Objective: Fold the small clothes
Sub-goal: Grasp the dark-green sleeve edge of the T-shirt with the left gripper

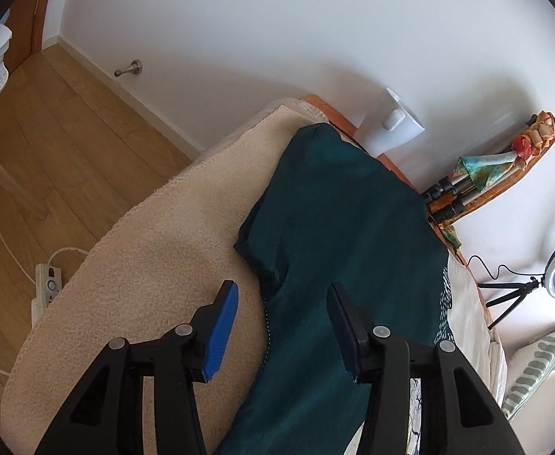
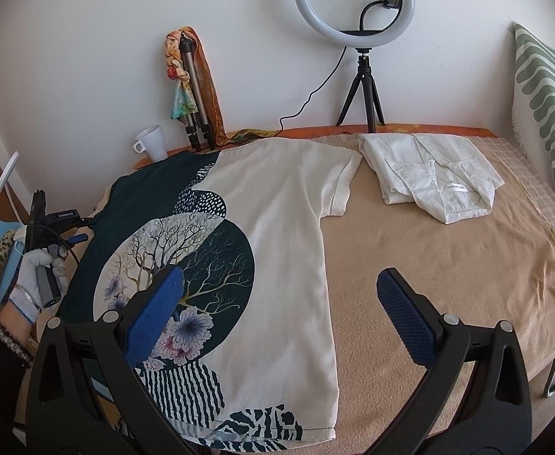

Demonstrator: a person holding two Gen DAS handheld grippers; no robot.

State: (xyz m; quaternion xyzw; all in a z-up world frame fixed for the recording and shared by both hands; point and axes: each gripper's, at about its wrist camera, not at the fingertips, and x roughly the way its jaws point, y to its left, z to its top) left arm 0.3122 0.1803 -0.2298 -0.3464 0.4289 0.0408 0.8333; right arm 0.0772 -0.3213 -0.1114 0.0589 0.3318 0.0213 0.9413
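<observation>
bed point(image 2: 448, 258): beige blanket, printed T-shirt point(image 2: 277, 227) spread flat | wall: ring light point(image 2: 353, 0) | left gripper point(image 1: 283, 326), right gripper point(image 2: 281, 314): fingers released, empty

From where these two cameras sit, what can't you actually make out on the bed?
- T-shirt: right wrist view, its bottom hem is cut off by the frame edge and partly covered by the right gripper.
- Left gripper: right wrist view, the hand hides its fingers; left wrist view shows them apart.
- Label on the folded white garment: print too small to read.
- Mug: left wrist view, overexposed and blurred.
</observation>
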